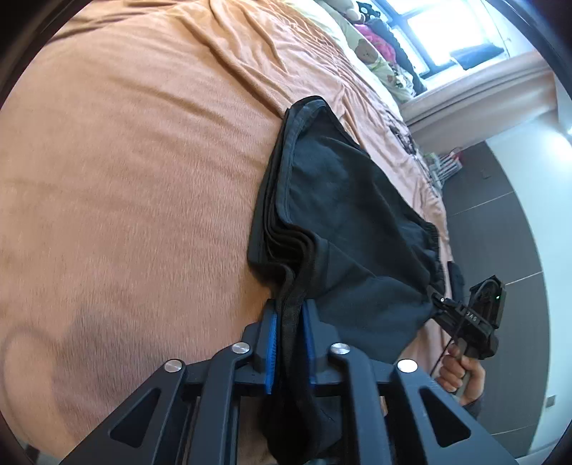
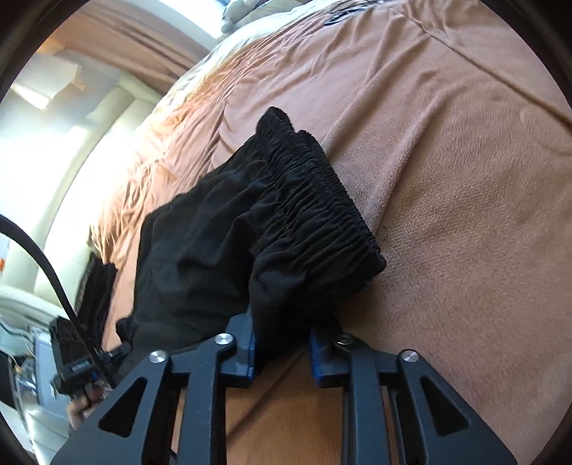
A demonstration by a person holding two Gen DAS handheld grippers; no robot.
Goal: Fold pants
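Black pants point(image 1: 350, 214) lie folded in several layers on an orange-brown blanket point(image 1: 125, 196). My left gripper point(image 1: 289, 322) is shut on the stacked folded edge of the pants. My right gripper point(image 2: 282, 343) is shut on the pants point(image 2: 250, 221) just below the gathered elastic waistband point(image 2: 321, 193). The right gripper point(image 1: 475, 322) and the hand holding it also show at the right of the left wrist view. The left gripper point(image 2: 78, 365) shows at the lower left of the right wrist view.
The blanket point(image 2: 447, 179) covers a wide bed. Pillows and soft toys point(image 1: 368, 50) lie at the head under a bright window point(image 1: 447, 32). Dark floor point(image 1: 500, 221) runs along the bed's right side. A small black item point(image 2: 94, 286) lies near the bed's edge.
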